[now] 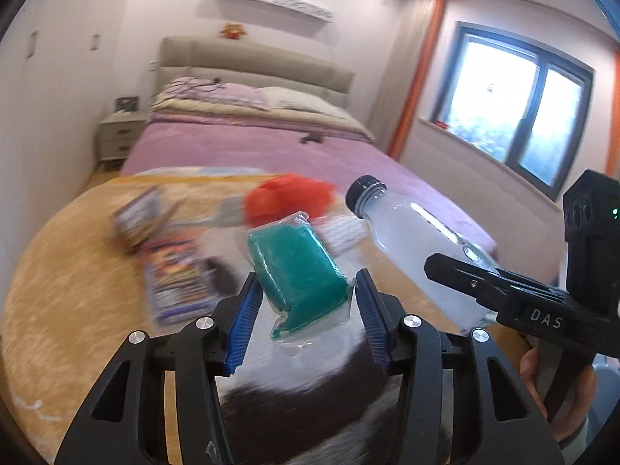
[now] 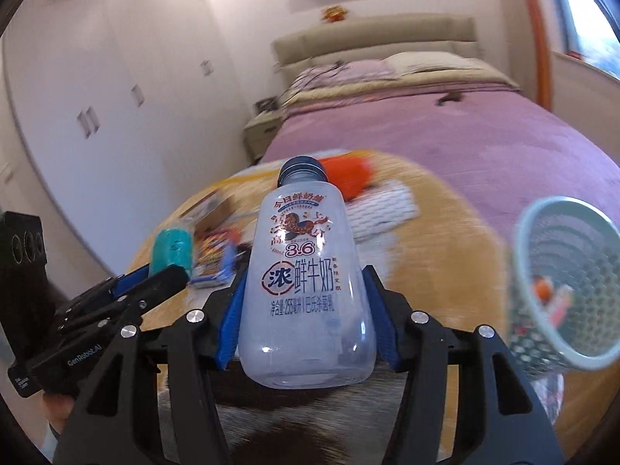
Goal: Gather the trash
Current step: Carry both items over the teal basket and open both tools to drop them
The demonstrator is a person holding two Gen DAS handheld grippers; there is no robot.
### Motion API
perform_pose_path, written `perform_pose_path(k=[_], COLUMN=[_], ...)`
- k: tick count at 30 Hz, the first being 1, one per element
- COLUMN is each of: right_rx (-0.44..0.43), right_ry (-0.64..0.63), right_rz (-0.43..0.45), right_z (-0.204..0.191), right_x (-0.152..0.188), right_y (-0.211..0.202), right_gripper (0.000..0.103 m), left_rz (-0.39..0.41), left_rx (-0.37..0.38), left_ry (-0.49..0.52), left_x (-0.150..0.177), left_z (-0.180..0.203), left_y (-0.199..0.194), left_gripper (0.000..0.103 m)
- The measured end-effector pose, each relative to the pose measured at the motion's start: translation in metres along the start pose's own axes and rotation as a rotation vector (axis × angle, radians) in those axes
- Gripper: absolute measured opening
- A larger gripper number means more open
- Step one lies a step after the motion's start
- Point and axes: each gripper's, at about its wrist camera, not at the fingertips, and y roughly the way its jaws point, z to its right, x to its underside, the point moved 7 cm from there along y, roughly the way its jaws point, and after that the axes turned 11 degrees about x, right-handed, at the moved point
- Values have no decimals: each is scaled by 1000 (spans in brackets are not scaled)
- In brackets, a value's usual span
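Both hands are working at once here: the left gripper (image 1: 306,298) is pinching a green packet in clear wrap (image 1: 298,275) between its blue pads, jaws roughly half-spread and pressing on the packet's sides, and the right gripper (image 2: 306,310) is clamping an empty milk bottle (image 2: 306,286) across its body, dark cap pointing away along the fingers. Both items are riding clear above the yellow blanket (image 1: 69,271) at the foot of the bed. The mesh wastebasket (image 2: 562,283) is sitting off to the right of the right gripper, near it, mouth tilted this way, with some scraps already inside. So the right hand looks nearer; its bottle, long axis running forward, likely needs swinging rightward and tipping in. More litter, a red wrapper (image 1: 286,197) and printed packets (image 1: 174,271), is waiting on the blanket, well ahead.
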Motion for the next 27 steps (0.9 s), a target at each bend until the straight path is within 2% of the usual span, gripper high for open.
perform_pose_path(k=[7,12,16,21,27], right_rx=[144,225,278,292,375], right_ry=[124,204,303,400,488], right_rz=[39,46,21,-15,-54], right_z=[91,150,202,244,286], right_x=[-11,-17,-11,-1,11], right_y=[-18,-13,0,18,33], right_gripper=[53,53,53,53,54], left_rz=[-59,-123,-192,-280,-352], left_rx=[123,131,188,234,280], left_ry=[69,168,187,234,263], left_x=[-15,-14,-10,-1,14], left_z=[63,105,131,159,181], left_y=[62,120,164,215,261], left_gripper=[48,48,48,48,48])
